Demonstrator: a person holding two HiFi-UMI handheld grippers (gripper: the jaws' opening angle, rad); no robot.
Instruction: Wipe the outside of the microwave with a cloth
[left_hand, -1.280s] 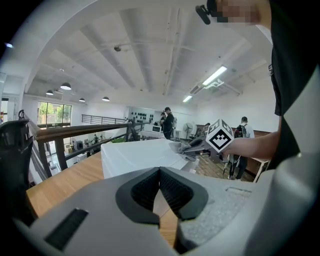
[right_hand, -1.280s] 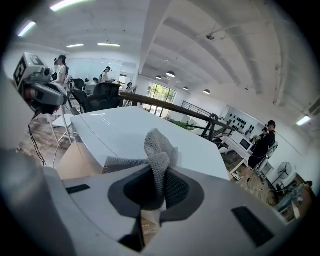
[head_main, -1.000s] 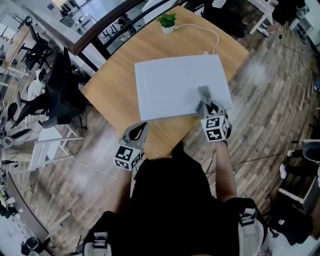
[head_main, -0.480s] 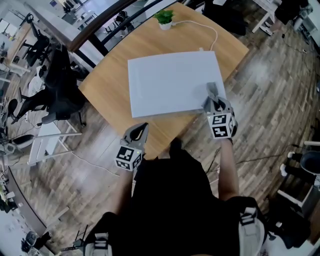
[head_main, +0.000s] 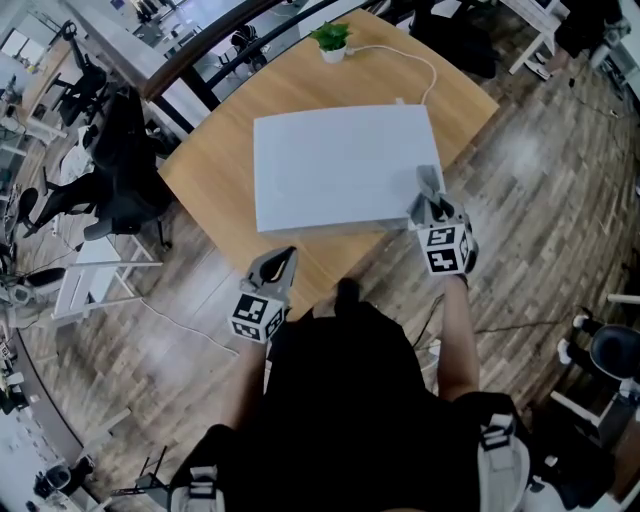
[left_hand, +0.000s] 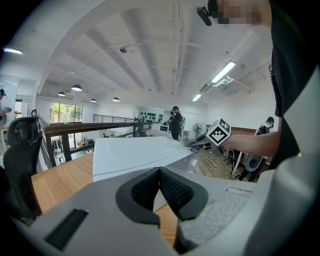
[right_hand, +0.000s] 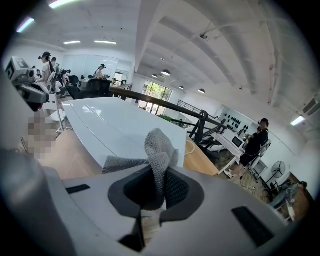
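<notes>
The white microwave (head_main: 340, 165) sits on the wooden table (head_main: 215, 150). The right gripper (head_main: 432, 205) pinches the grey cloth (head_main: 427, 182) tight. A second ago the cloth was on the microwave's top. Now it has slid to the microwave's front right corner, so I think that stroke is done. The left gripper (head_main: 283, 259) is squeezed together on nothing, in front of the microwave.
</notes>
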